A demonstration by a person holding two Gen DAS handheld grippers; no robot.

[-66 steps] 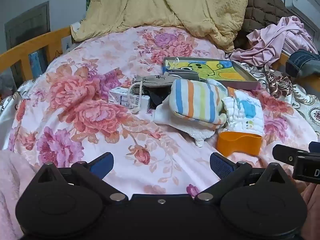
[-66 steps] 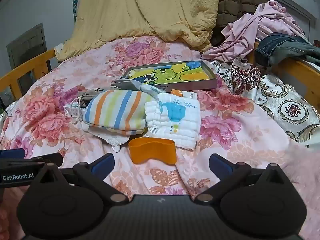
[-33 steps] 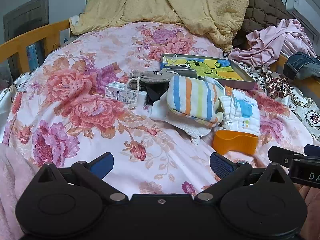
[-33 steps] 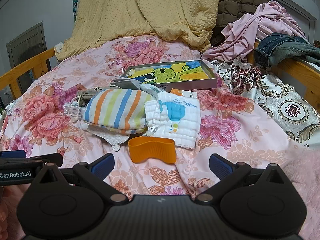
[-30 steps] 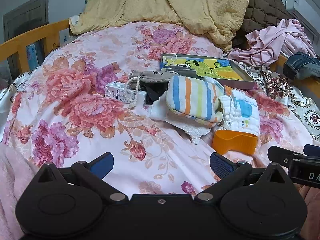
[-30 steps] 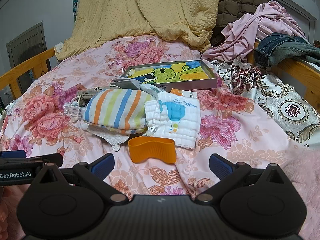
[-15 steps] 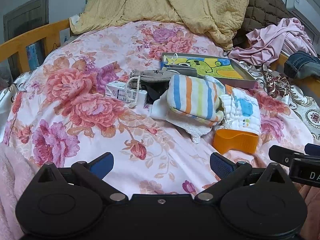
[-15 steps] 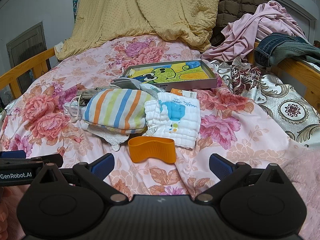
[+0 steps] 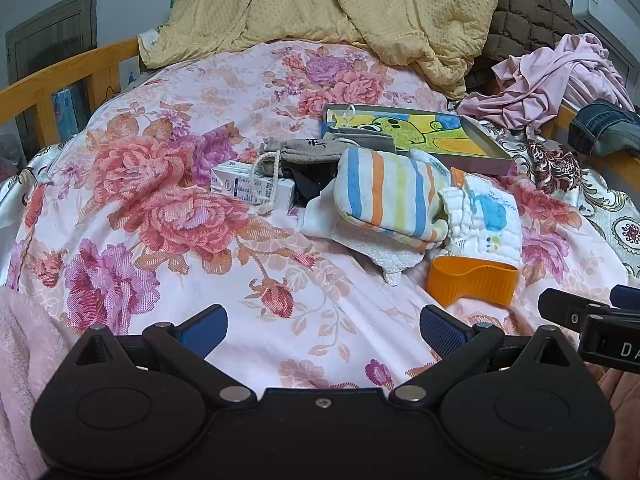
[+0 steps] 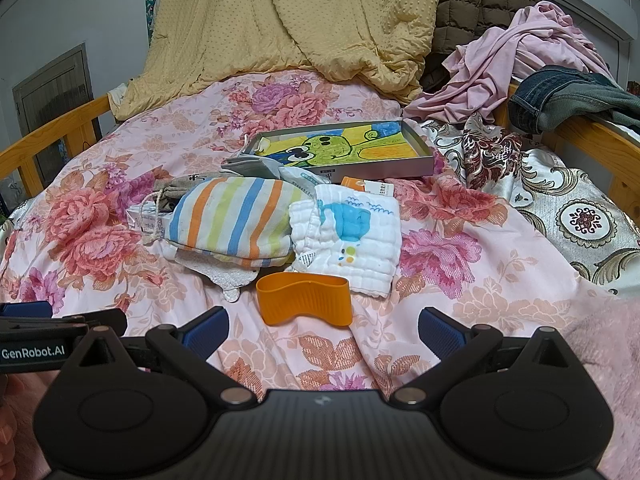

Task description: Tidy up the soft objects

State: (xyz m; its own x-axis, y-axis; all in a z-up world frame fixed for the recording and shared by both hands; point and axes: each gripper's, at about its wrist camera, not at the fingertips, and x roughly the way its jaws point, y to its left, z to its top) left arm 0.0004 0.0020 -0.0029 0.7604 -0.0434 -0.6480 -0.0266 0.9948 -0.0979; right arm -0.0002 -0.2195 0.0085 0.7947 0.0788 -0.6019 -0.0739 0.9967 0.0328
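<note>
Both claws sit spread and empty at frame bottom: left gripper, right gripper. Pile at frame centre on floral pink bedsheet: striped cotton pouch, white quilted cloth with blue whale, orange plastic curved band just below. Looks like pre-grasp; next move likely reaching forward to the nearest cloth.

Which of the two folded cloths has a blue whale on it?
The white quilted cloth, the one lying right of the striped cloth and just behind the orange cup. The other has only orange, blue and green stripes, no picture.
</note>
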